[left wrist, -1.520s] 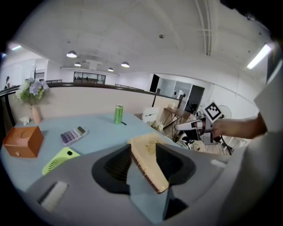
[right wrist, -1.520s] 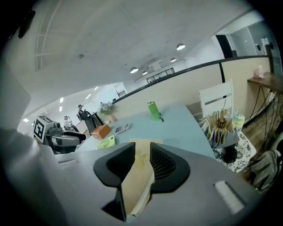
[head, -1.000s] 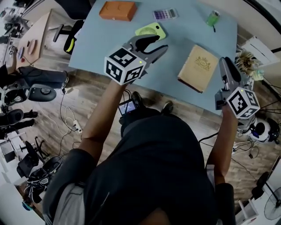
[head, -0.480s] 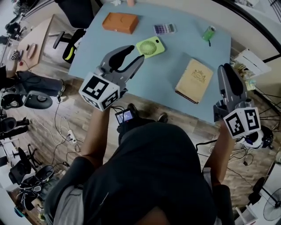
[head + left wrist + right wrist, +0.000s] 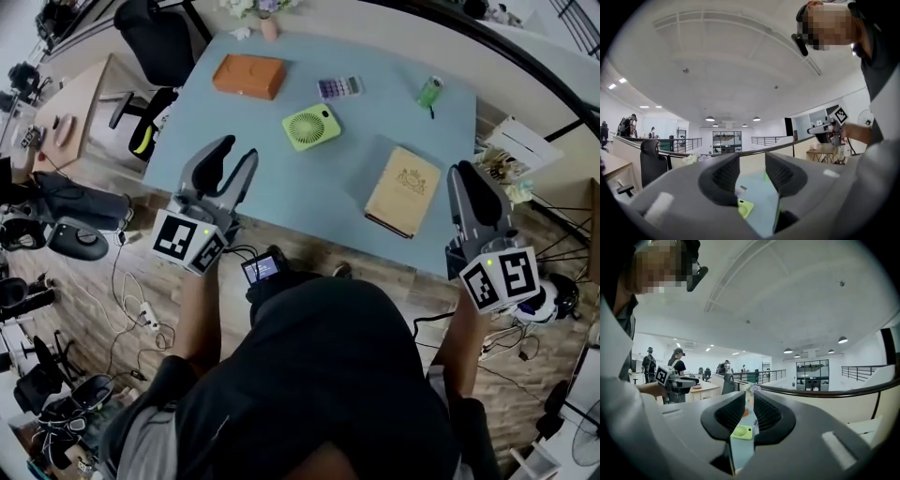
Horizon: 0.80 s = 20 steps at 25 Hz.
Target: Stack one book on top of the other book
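Two books lie apart on the light blue table (image 5: 300, 187): an orange one (image 5: 249, 75) at the far left and a tan one with a gold emblem (image 5: 403, 190) near the front right. My left gripper (image 5: 232, 159) hangs at the table's near left edge, open, holding nothing. At the near right corner, my right gripper (image 5: 466, 185) stands just right of the tan book, its jaws a narrow gap apart and empty. In the left gripper view my left gripper (image 5: 752, 171) points up across the table, and my right gripper (image 5: 750, 411) does the same in its own view.
A green mini fan (image 5: 311, 127) lies mid-table, also in the gripper views as the fan (image 5: 745, 207) and fan (image 5: 741, 431). A calculator (image 5: 338, 87) and a small green item (image 5: 430, 93) sit at the back. Office chairs (image 5: 155, 56), cables and gear surround the table.
My left gripper has drawn back from over the fan, leftward and toward me, to the table's near left edge. The right gripper has stayed by the tan book.
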Tool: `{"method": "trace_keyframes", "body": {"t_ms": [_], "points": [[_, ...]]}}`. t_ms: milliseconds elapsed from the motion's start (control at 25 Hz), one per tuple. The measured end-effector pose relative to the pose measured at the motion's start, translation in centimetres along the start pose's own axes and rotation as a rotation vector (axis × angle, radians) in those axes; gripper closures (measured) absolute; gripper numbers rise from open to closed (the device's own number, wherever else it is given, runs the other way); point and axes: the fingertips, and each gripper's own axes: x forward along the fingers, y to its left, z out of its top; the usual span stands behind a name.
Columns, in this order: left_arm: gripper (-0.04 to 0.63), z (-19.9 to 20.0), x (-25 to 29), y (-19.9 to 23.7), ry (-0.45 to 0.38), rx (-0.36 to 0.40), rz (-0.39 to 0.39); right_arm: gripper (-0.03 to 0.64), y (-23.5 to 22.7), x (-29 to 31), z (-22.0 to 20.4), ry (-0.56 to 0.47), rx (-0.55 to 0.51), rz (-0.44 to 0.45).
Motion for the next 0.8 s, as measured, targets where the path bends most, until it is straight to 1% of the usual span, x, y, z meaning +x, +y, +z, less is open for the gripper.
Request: {"method": "trace_keyframes", "body": {"t_ms": [440, 800], "points": [[0.385, -1.2, 0.0, -1.4, 0.023, -0.020, -0.022, 0.557, -0.5, -0.6, -0.9, 0.009, 0.025, -0.017], [0.385, -1.5, -0.1, -2.4, 0.044, -0.015, -0.029, 0.558, -1.0, -1.2, -2.6, 0.033, 0.049, -0.013]]}}
